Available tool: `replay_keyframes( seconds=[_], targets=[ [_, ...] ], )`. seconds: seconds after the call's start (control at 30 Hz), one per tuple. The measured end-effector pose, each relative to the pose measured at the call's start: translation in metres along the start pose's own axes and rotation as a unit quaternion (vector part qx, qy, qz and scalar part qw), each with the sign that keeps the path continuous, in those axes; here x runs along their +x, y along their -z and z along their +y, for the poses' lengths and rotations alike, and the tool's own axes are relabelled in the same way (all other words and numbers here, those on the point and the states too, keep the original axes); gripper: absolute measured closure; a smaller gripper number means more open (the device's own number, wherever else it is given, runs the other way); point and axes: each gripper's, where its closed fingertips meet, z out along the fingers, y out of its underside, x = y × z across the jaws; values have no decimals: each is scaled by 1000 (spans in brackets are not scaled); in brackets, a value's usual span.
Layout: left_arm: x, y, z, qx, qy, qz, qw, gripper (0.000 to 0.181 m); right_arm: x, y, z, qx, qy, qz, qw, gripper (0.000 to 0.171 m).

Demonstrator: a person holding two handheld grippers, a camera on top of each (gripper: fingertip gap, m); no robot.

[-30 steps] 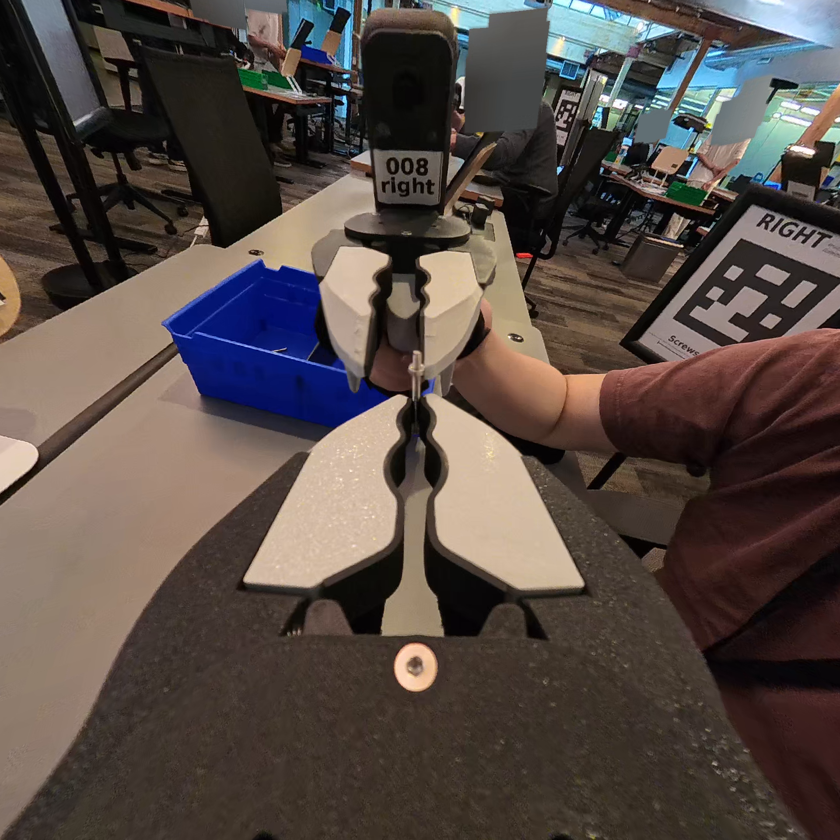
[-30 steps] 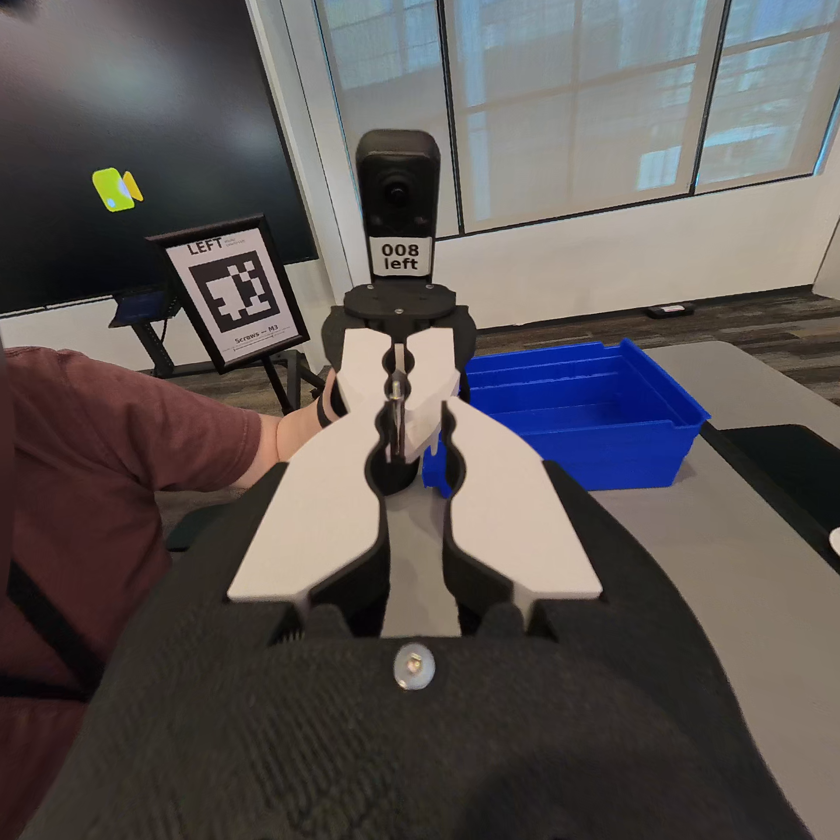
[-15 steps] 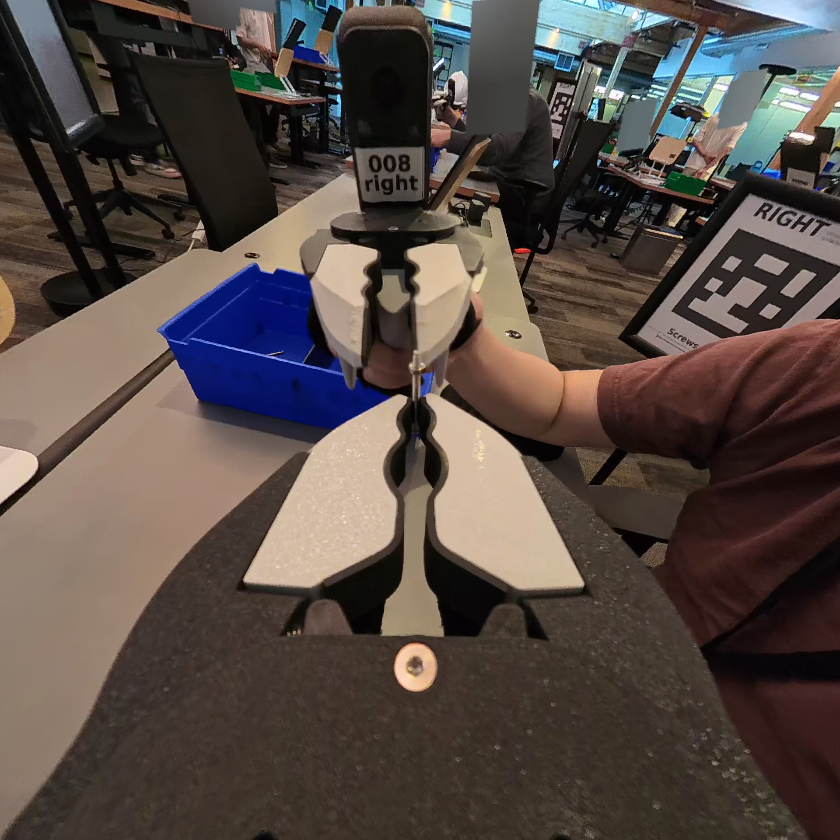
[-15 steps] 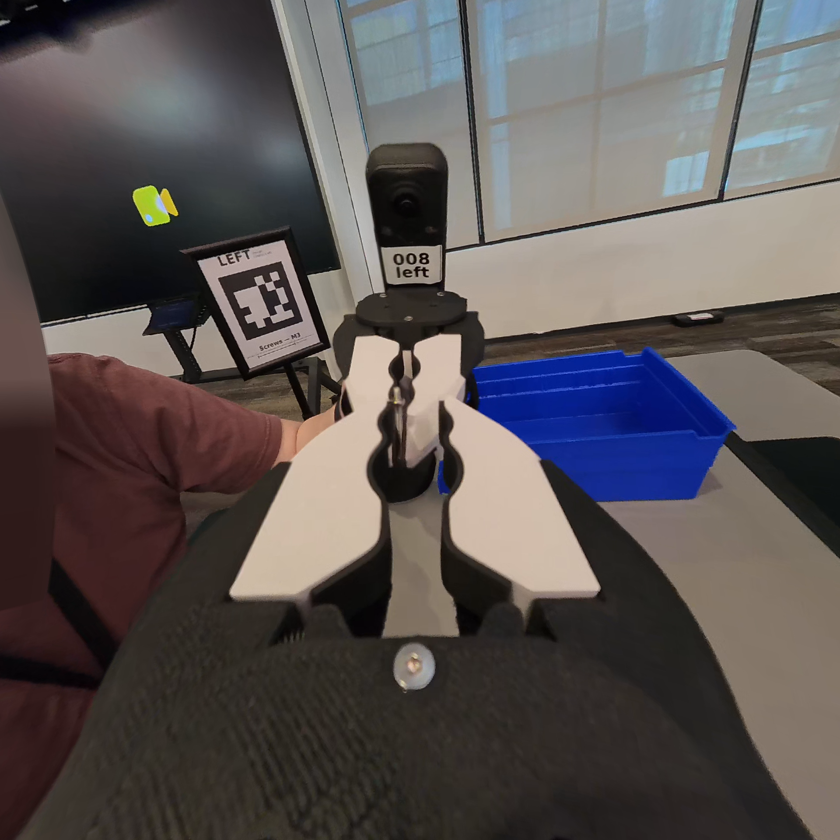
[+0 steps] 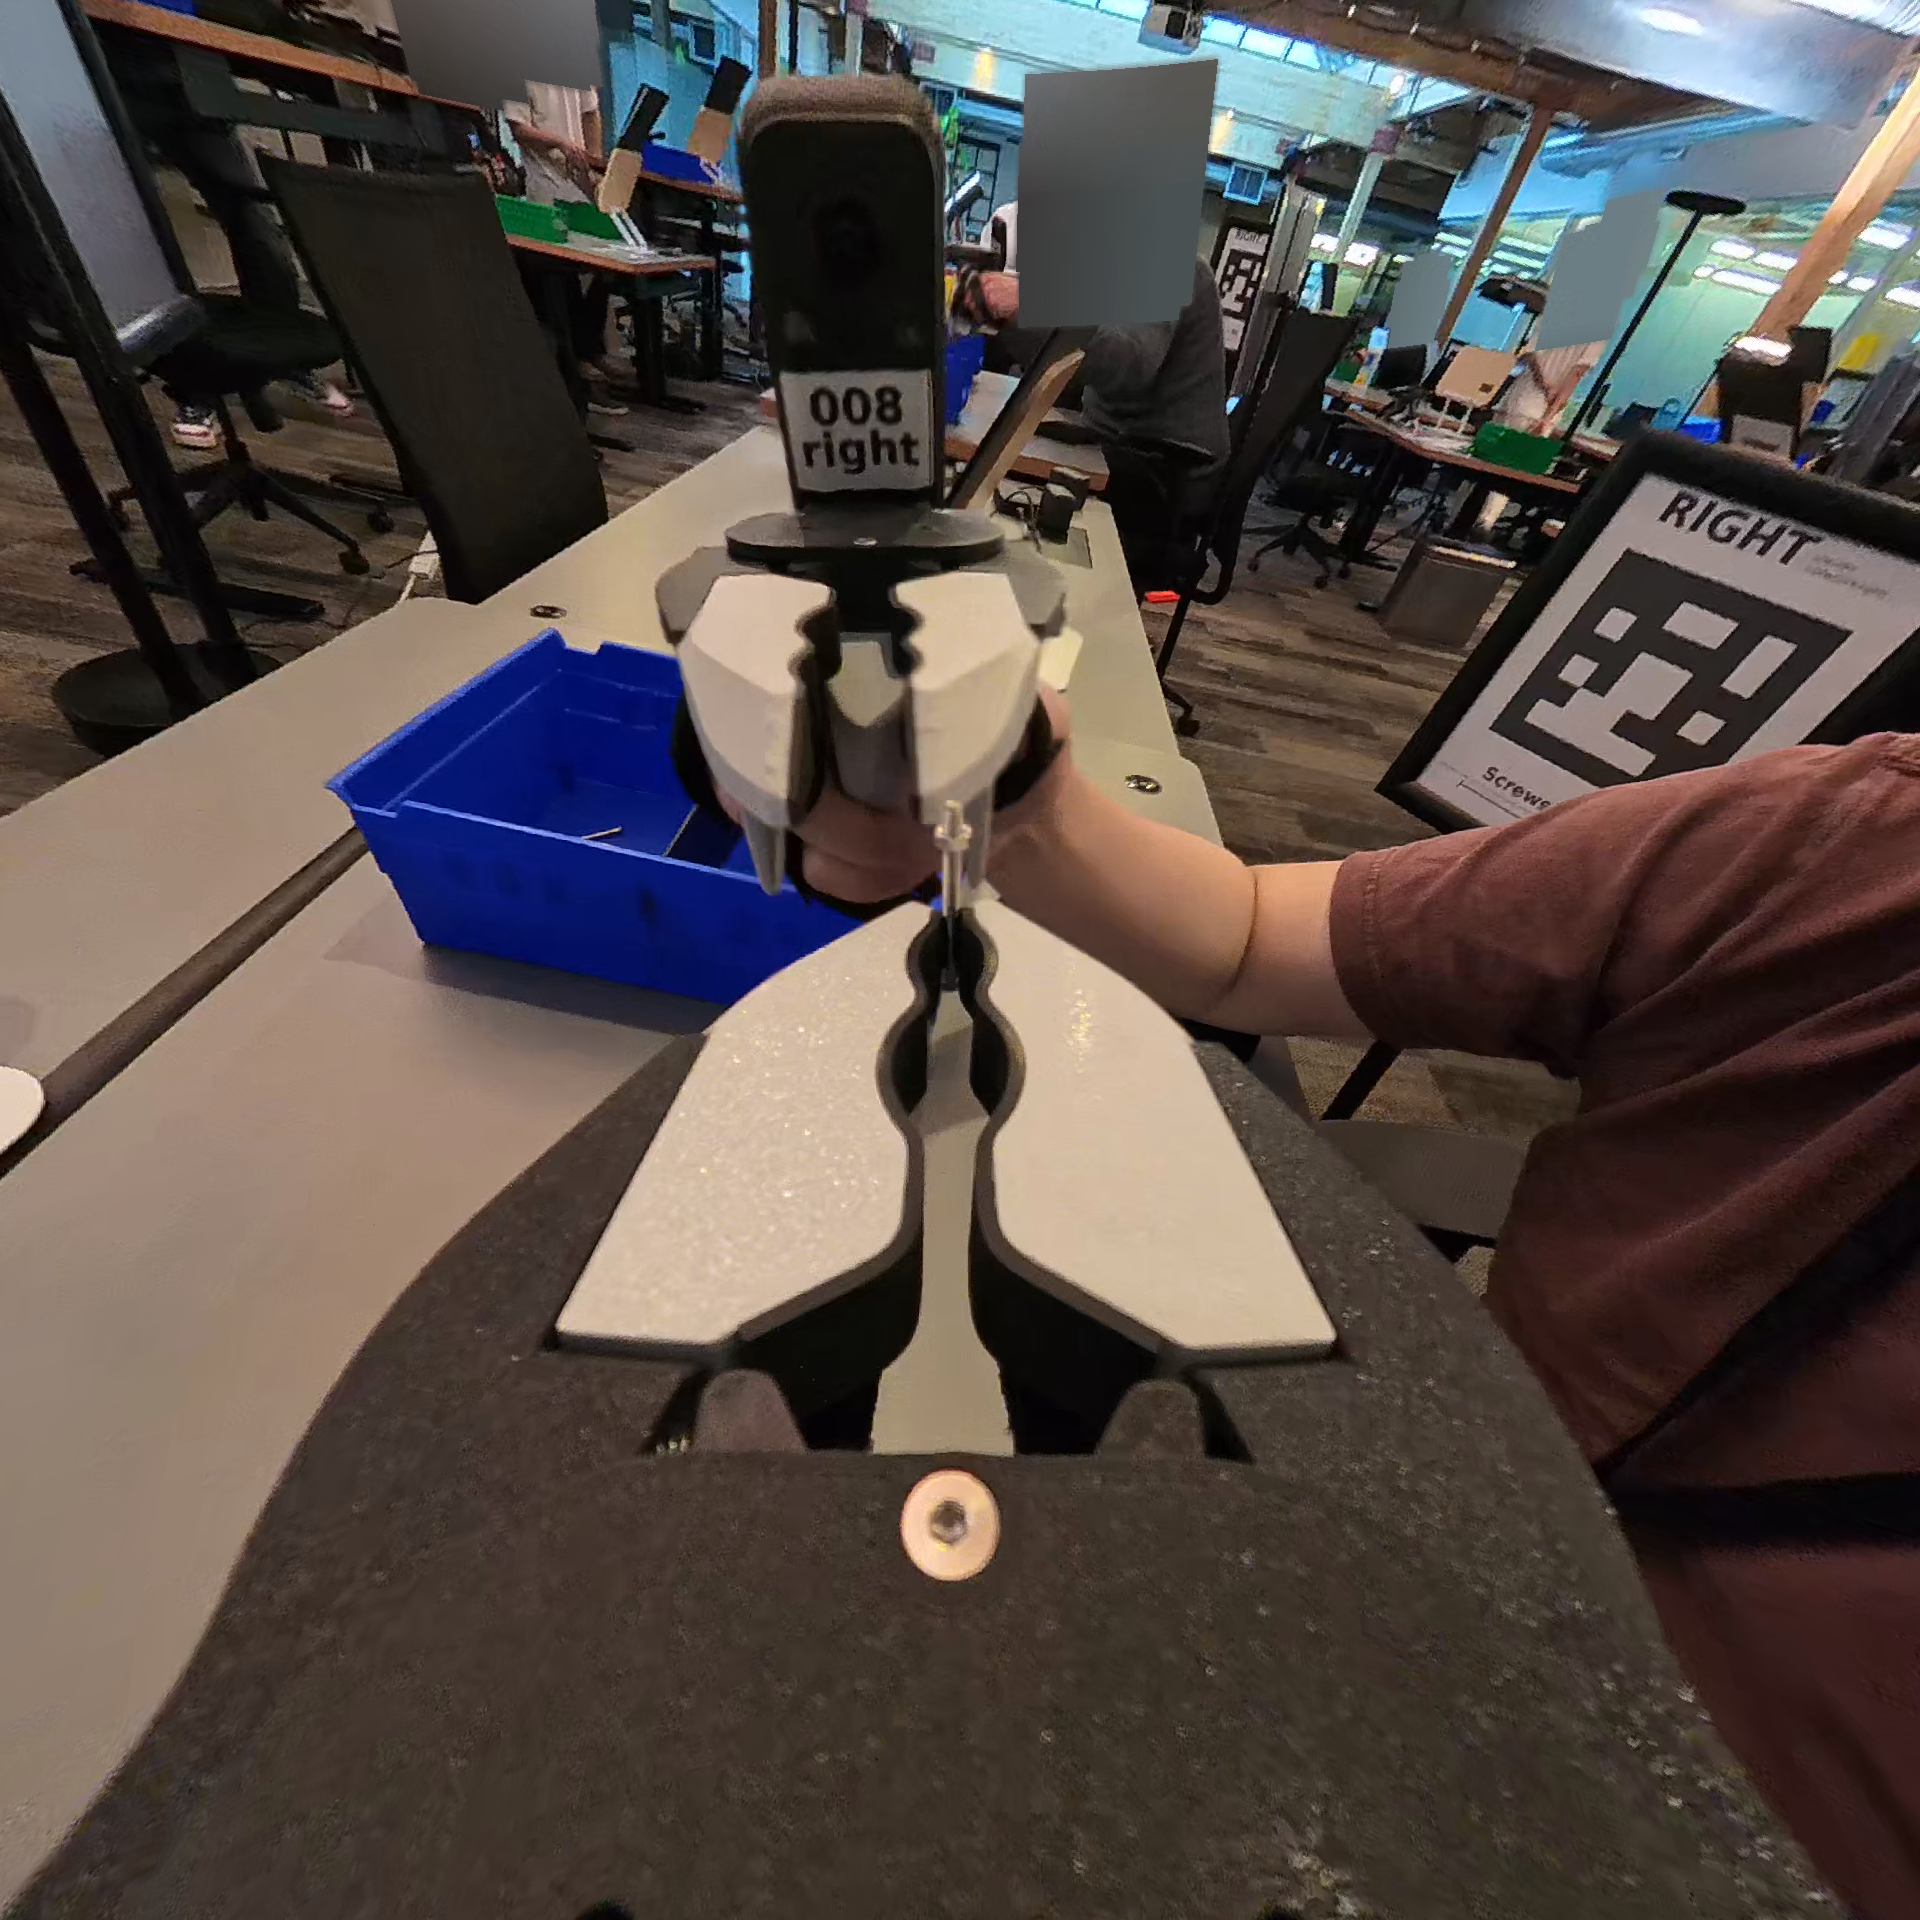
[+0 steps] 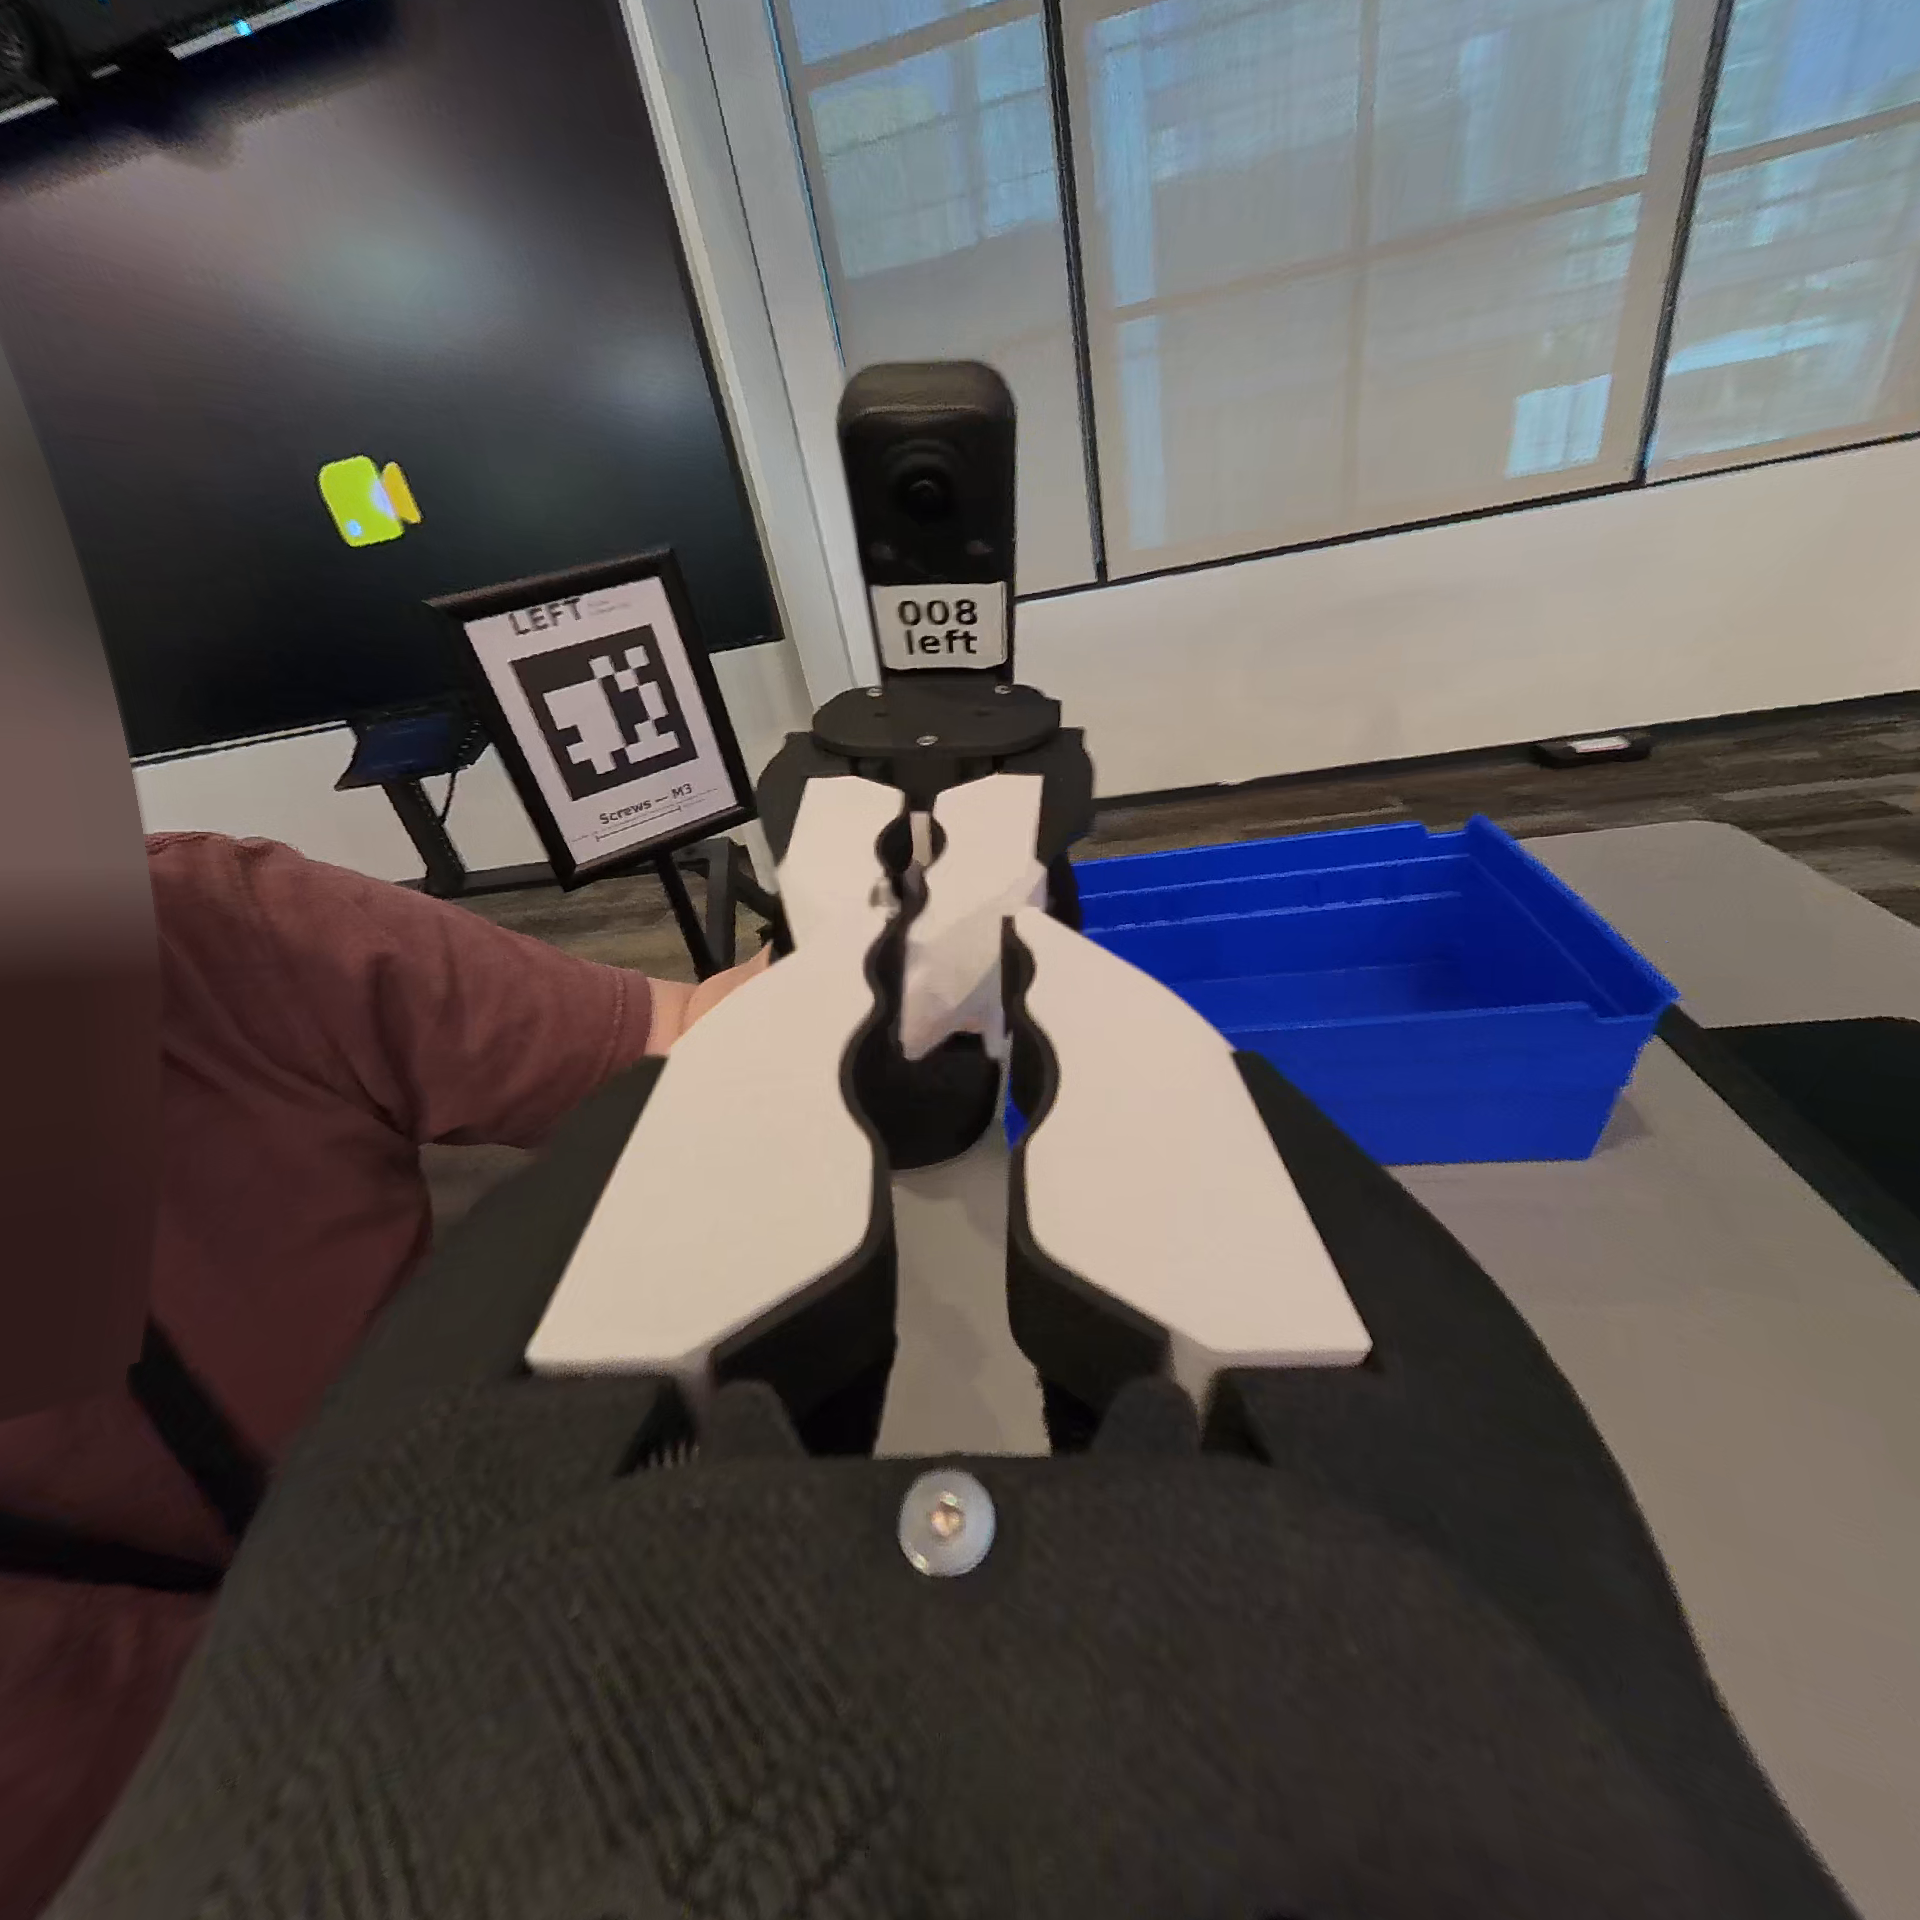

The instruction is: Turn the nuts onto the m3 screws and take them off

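My left gripper [image 5: 948,923] is shut on a thin M3 screw [image 5: 949,883] that stands upright out of its fingertips. A small nut [image 5: 951,831] sits near the screw's top. My right gripper [image 5: 868,852] faces it from the far side, jaws a little apart and holding nothing. One of its fingertips [image 5: 968,826] is right beside the nut; I cannot tell if they touch. In the right wrist view my right gripper [image 6: 951,925] is open, and the left gripper [image 6: 902,914] is close in front. The screw [image 6: 881,894] is a blurred speck by my left finger.
A blue bin [image 5: 540,831] stands on the grey table [image 5: 208,1143], with a loose screw [image 5: 601,831] inside; it also shows in the right wrist view [image 6: 1403,1039]. Framed marker signs [image 5: 1662,675] [image 6: 613,727] stand beside the table. The person's forearm [image 5: 1143,914] reaches across. Left and right tips are no more than a few centimetres apart.
The right gripper has shifted sideways relative to the left one. The nut, which sat midway between its fingers, is now at one fingertip. The left gripper still holds the screw.
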Motion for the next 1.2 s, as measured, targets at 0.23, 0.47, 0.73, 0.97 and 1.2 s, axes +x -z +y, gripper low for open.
replay_keyframes(
  seconds=[0.23, 0.47, 0.73, 0.97, 1.2],
  targets=[
    [2, -4, 2, -4, 1, 4, 1000, 179, -13, -13, 4, -10, 7, -11, 1000, 142],
    [3, -2, 0, -2, -7, -1, 1000, 179, -3, -5, 4, -10, 0, -2, 1000, 140],
    [8, -5, -1, -1, -4, 9, 1000, 179, -15, -13, 0, 2, 8, -18, 1000, 143],
    [11, -1, -5, 8, -1, 17, 1000, 179, -9, -1, -4, 4, -3, -22, 1000, 146],
    [14, -9, -1, 1, -1, 24, 1000, 179, -26, -12, -5, 3, 17, -36, 999, 143]
  ],
)
